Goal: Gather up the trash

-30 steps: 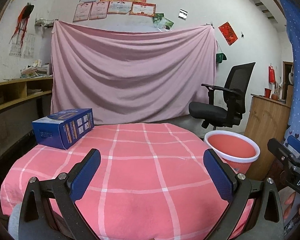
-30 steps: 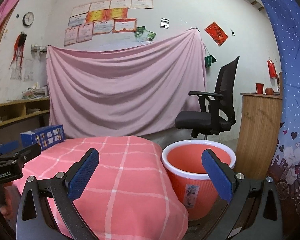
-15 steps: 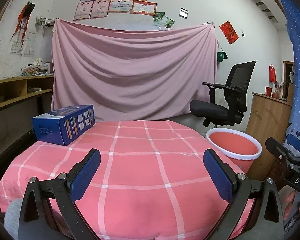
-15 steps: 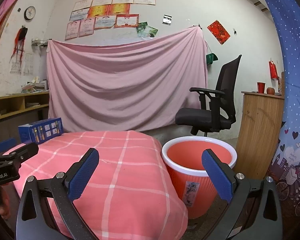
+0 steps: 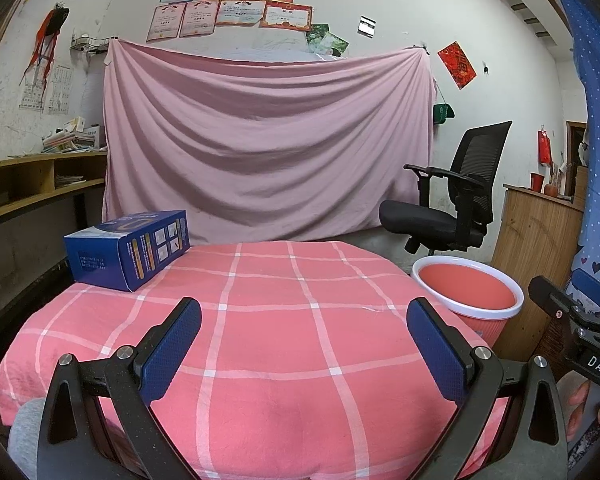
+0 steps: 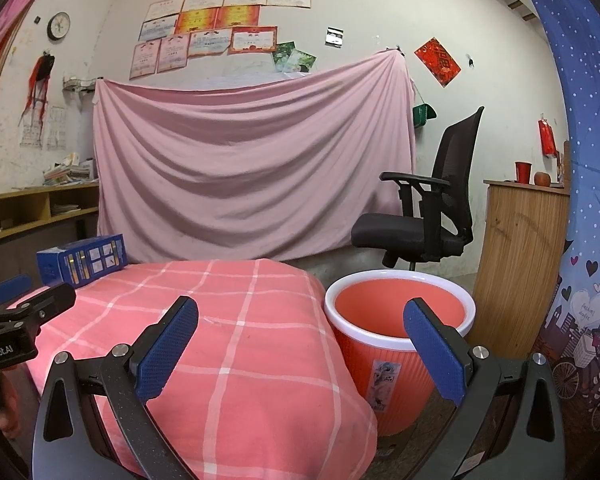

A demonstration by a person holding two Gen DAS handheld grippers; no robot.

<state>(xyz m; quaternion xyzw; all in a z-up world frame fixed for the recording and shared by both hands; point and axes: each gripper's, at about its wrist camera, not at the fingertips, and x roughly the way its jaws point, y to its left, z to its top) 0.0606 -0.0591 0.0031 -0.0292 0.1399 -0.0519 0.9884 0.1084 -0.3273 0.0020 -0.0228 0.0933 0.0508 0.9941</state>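
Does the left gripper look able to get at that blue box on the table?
Probably yes. The left gripper is open and holds nothing, and only bare checked cloth lies between it and the blue box at the far left corner.

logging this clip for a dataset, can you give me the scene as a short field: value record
surface: table under a pink checked cloth
trash item: blue box lying on the table's far left corner
bin: orange bin with a white rim, on the floor at the table's right side, looks empty
left gripper: open, holding nothing, low over the near part of the table
right gripper: open, holding nothing, facing the table's right edge and the bin
progress: box not yet picked up
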